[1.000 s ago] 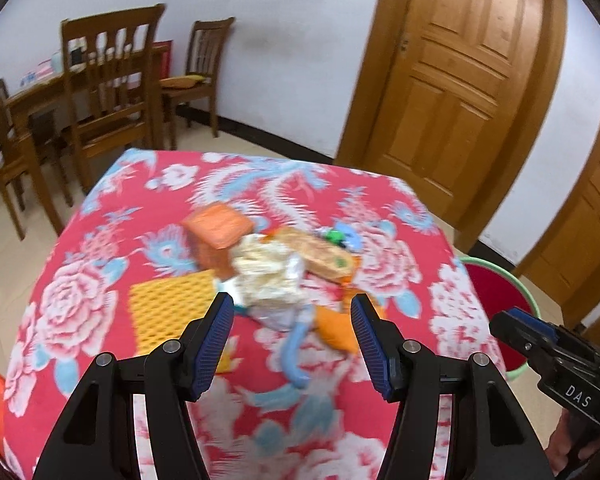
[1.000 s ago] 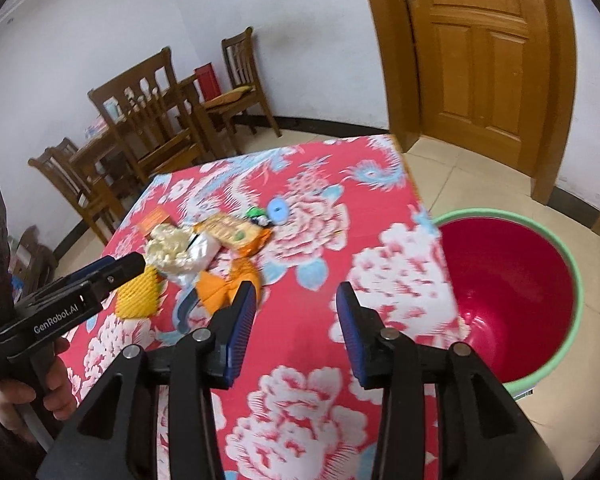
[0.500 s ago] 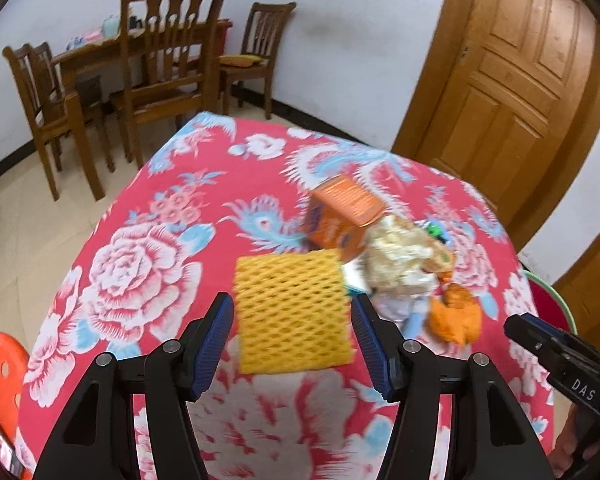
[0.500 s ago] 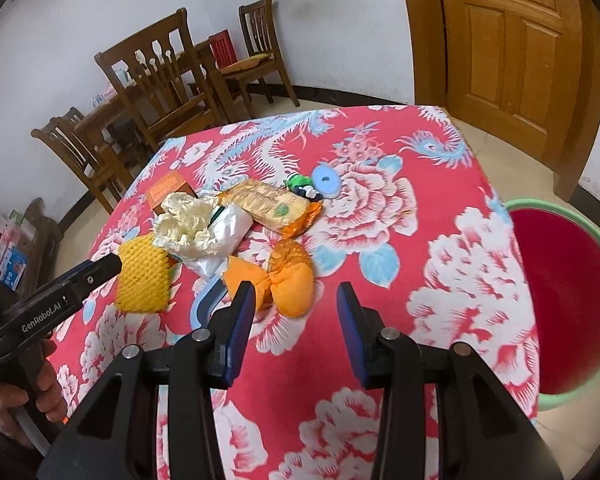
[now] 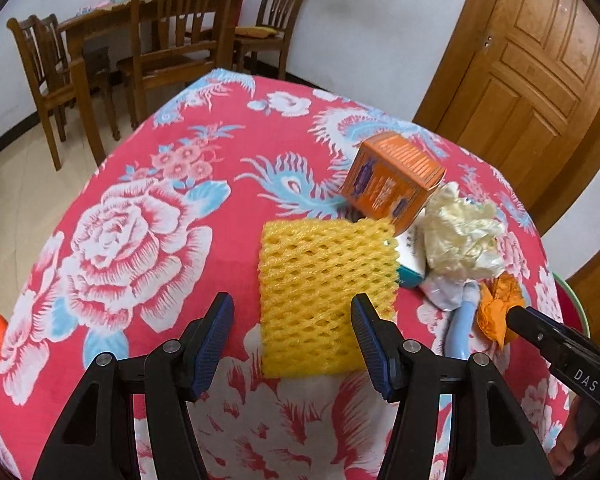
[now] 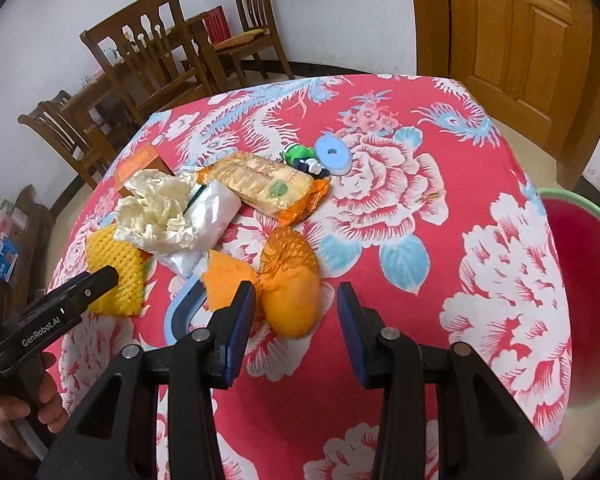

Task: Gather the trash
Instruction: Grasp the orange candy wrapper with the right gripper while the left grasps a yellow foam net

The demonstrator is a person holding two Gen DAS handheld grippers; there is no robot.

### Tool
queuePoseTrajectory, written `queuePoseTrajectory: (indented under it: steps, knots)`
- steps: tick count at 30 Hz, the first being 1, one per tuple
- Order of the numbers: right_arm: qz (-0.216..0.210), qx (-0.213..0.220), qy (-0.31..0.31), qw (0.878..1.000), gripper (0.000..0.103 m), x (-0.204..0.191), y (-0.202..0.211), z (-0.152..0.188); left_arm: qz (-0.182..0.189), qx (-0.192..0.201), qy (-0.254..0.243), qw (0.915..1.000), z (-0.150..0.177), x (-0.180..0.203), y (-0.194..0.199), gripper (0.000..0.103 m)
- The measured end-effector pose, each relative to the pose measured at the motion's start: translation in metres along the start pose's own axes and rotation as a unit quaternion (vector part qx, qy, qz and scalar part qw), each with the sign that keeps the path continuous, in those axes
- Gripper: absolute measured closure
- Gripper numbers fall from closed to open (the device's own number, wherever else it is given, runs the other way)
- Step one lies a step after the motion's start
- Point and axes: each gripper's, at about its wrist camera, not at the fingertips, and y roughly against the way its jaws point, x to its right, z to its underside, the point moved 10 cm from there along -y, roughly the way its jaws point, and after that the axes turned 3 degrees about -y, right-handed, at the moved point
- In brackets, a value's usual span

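Trash lies on a red floral tablecloth [image 5: 148, 216]. My left gripper [image 5: 292, 320] is open just in front of a yellow foam net [image 5: 326, 296], whose near edge reaches between its fingers. An orange box [image 5: 392, 184] and crumpled cream plastic [image 5: 460, 236] lie behind the net. My right gripper [image 6: 296, 304] is open right in front of an orange bag [image 6: 290, 280]. A biscuit packet [image 6: 260, 184], a white wrapper [image 6: 208, 216], a green toy [image 6: 300, 154] and a blue disc [image 6: 332, 154] lie beyond.
A red bin with a green rim [image 6: 588, 280] stands on the floor at the table's right edge. Wooden chairs [image 5: 172, 40] and a table stand behind. A wooden door [image 5: 540, 60] is at the back right. A blue strip [image 6: 180, 312] lies by the bag.
My left gripper has swung left from the pile and come down to the yellow net. My right gripper has turned from the bin and moved in on the orange bag.
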Motion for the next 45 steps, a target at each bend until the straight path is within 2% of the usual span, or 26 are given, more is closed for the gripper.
queuePoseTrajectory:
  steps: [5,7,9,10,14,18,20,31,45]
  knots:
    - [0.0,-0.007,0.003,1.0,0.06,-0.001,-0.007,0.002,0.001,0.005,-0.008,1.0,0.0,0.002,-0.001,0.041]
    - [0.001,-0.005,0.004,1.0,0.06,-0.002,-0.008,0.002,0.001,0.008,-0.013,0.9999,-0.001,0.004,-0.002,0.045]
    - [0.002,-0.004,0.006,1.0,0.06,-0.003,-0.008,0.002,0.007,0.01,-0.019,0.9997,0.0,0.006,-0.001,0.056]
    - [0.002,-0.003,0.006,1.0,0.061,-0.003,-0.008,0.002,0.011,0.01,-0.019,0.9997,-0.001,0.007,-0.002,0.059]
    - [-0.003,-0.005,0.004,1.0,0.076,-0.004,-0.009,0.002,0.01,0.015,-0.025,0.9995,-0.001,0.008,-0.002,0.073]
    - [-0.005,0.002,0.008,1.0,0.08,-0.007,-0.006,0.003,0.018,0.02,-0.019,0.9995,-0.002,0.005,0.003,0.089]
    - [-0.006,0.005,0.006,1.0,0.081,-0.007,-0.003,0.002,0.023,0.022,-0.015,0.9994,-0.004,0.004,0.006,0.093]
    - [-0.015,0.033,-0.008,0.999,0.082,0.002,0.026,0.0,0.048,0.052,-0.017,0.9973,-0.008,0.01,0.042,0.095]
    - [-0.011,0.076,-0.021,0.997,0.082,0.019,0.073,-0.005,0.078,0.089,-0.039,0.9922,-0.018,0.04,0.086,0.095]
